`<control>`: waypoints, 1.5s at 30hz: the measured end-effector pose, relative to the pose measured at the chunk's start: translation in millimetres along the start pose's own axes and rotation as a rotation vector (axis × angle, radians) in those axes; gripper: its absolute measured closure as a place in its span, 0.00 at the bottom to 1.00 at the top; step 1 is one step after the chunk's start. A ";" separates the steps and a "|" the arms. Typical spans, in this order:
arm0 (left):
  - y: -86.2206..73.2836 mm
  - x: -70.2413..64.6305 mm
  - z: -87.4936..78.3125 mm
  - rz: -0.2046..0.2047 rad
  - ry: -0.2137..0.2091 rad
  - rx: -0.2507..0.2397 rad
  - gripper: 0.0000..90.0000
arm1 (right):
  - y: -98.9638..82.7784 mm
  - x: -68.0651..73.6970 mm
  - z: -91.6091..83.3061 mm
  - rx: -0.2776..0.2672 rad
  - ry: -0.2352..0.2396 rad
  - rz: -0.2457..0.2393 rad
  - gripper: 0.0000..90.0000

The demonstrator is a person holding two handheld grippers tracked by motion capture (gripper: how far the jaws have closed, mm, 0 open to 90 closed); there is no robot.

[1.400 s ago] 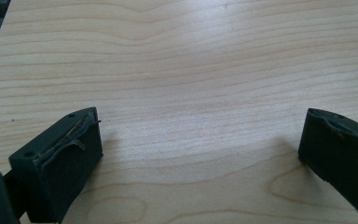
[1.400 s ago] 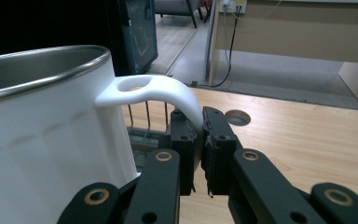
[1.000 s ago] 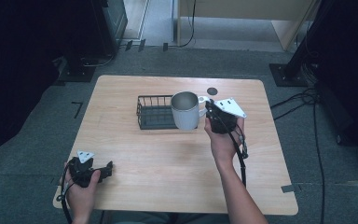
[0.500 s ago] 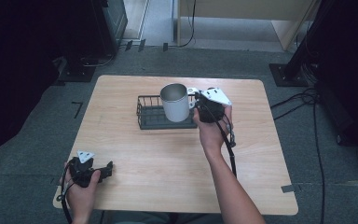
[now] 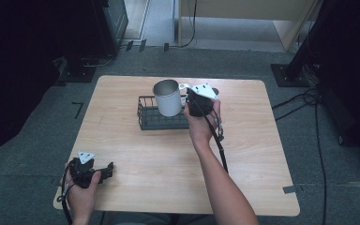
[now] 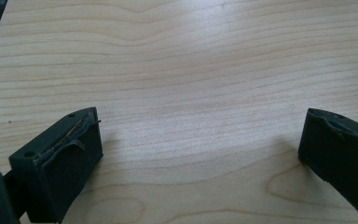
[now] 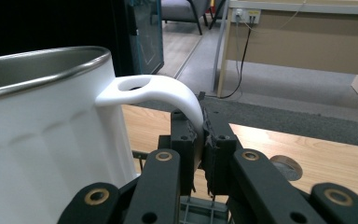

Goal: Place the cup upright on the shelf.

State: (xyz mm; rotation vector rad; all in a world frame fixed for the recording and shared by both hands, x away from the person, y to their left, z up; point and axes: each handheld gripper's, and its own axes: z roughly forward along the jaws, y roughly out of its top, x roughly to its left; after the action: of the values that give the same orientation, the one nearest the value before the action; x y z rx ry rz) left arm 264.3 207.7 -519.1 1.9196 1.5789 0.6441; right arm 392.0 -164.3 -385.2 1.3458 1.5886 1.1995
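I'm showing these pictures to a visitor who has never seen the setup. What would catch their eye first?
Most likely the white mug, held up by its handle in the right tongs above the black wire basket at the far middle of the table. After that, the left tongs, wide open and idle at the table's near left corner.

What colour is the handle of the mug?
White, like the mug body; the handle shows best in the right gripper view.
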 end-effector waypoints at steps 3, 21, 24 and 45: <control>0.0 0.0 0.0 0.000 0.000 0.000 0.00 | -2.0 1.2 4.3 0.002 -0.009 0.012 0.94; 0.0 0.0 0.0 0.001 -0.001 0.000 0.00 | -21.5 15.4 45.3 0.021 -0.098 0.049 0.94; 0.0 -0.1 0.0 0.002 -0.002 -0.001 0.00 | -24.4 17.1 47.1 0.018 -0.102 0.055 0.94; 0.0 -0.2 0.1 0.003 -0.003 -0.001 0.00 | -58.9 8.0 43.4 0.026 -0.083 0.054 0.93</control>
State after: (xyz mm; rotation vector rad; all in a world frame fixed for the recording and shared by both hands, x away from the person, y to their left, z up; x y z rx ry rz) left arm 264.3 207.5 -519.1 1.9222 1.5738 0.6433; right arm 412.7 -149.1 -454.2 1.4449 1.5222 1.1435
